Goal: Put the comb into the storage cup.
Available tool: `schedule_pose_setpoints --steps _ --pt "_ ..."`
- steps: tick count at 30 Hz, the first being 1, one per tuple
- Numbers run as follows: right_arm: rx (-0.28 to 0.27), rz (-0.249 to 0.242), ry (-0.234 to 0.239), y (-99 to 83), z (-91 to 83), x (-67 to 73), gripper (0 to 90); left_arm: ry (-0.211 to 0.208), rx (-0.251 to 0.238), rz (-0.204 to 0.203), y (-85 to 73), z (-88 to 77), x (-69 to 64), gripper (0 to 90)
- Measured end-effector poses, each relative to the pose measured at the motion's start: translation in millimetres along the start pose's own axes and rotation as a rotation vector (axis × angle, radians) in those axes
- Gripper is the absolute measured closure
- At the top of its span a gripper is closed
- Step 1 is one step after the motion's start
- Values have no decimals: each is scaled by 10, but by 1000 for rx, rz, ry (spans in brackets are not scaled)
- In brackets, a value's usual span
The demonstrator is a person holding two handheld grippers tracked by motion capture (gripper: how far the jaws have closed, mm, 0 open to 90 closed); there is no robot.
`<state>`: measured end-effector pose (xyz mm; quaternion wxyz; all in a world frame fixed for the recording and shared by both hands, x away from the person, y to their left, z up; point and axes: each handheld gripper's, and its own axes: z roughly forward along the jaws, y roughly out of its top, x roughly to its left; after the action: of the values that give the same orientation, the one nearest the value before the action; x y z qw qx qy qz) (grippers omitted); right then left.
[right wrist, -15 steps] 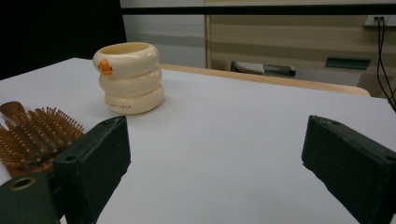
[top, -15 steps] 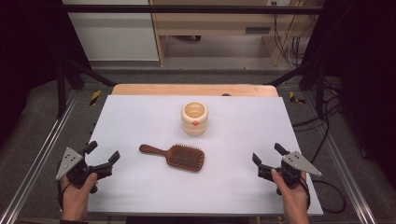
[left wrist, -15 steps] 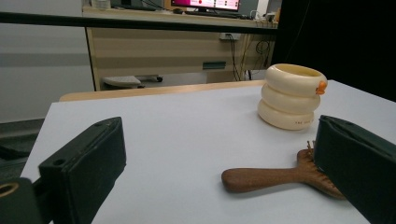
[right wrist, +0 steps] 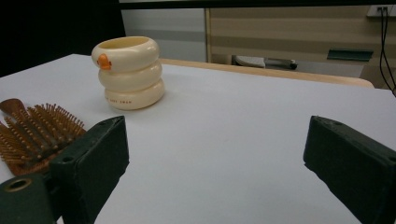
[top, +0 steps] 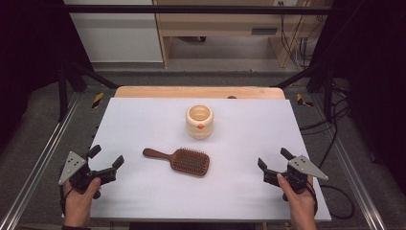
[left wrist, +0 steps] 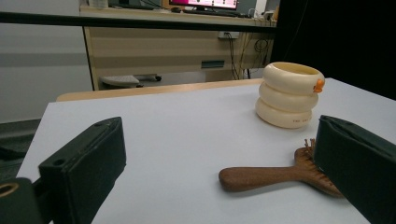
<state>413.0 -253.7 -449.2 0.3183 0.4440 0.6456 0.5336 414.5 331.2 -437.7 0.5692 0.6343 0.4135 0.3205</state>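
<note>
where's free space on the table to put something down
The white table is mostly bare: the far corners either side of the cream cup, the right side between the hairbrush and the right claw, and the near edge. The middle, cup behind brush, is the one busy spot.

Brown wooden hairbrush (top: 179, 160), cream ringed cup (top: 199, 121) with orange spot, white table (top: 143, 120).

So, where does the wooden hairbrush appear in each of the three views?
High view: the hairbrush lies at the table's middle, handle pointing left.
Left gripper view: lower right, its head partly behind the right jaw.
Right gripper view: far left, bristles up.
Shared landmark: the cream ringed cup just behind it.
</note>
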Motion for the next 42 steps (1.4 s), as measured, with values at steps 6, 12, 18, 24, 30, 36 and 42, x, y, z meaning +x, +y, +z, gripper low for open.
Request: schedule_pose_setpoints --steps 6,12,18,24,30,36,42 --pt "10 6 3 -2 9 14 63 -2 9 7 -2 9 -14 32" --pt "19 3 1 -8 20 14 63 -6 24 14 -6 29 -34 43" --pt "22 3 4 -10 25 25 63 -8 28 13 -7 34 -45 40" --pt "29 2 9 -13 35 41 66 -16 34 15 -6 49 -78 43" --pt "34 4 16 -10 45 72 70 -31 46 24 -2 68 -128 48" --pt "38 -12 36 -8 67 128 70 -45 61 32 1 83 -178 58" --pt "49 -19 48 -13 84 158 68 -56 77 37 2 103 -224 86"
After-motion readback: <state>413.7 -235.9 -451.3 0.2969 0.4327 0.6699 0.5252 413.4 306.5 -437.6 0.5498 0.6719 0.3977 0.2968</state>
